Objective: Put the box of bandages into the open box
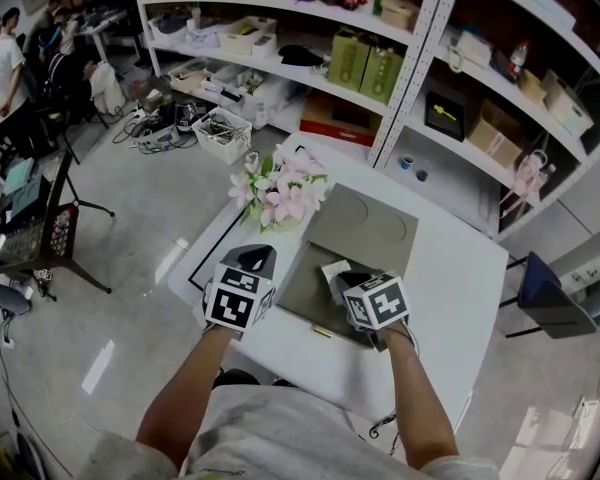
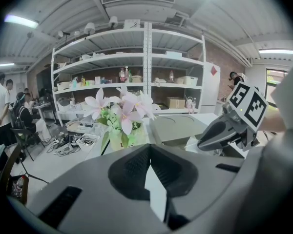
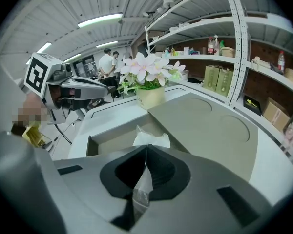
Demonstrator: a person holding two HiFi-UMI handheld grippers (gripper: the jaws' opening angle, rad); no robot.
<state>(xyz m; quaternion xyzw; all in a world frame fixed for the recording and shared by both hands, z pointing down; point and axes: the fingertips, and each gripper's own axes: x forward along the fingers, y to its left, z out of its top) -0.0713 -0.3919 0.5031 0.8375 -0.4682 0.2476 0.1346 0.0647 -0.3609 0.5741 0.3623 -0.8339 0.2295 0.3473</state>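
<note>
An open grey box (image 1: 302,298) lies on the white table (image 1: 450,298), its lid (image 1: 365,230) folded back flat. The bandage pack (image 1: 332,268), white and wrapped in clear plastic, hangs over the box's inside. In the right gripper view the pack (image 3: 151,139) sticks out past the jaw tips above the box floor (image 3: 112,138). My right gripper (image 1: 346,280) (image 3: 145,149) is shut on its plastic edge. Left of the box, over the table, my left gripper (image 1: 257,260) (image 2: 149,149) is shut with nothing in it.
A pot of pink and white flowers (image 1: 280,193) (image 2: 121,112) (image 3: 149,74) stands at the table's far left, just beyond the box. Metal shelving (image 1: 420,58) full of goods runs behind the table. People and desks (image 1: 5,68) are far off to the left.
</note>
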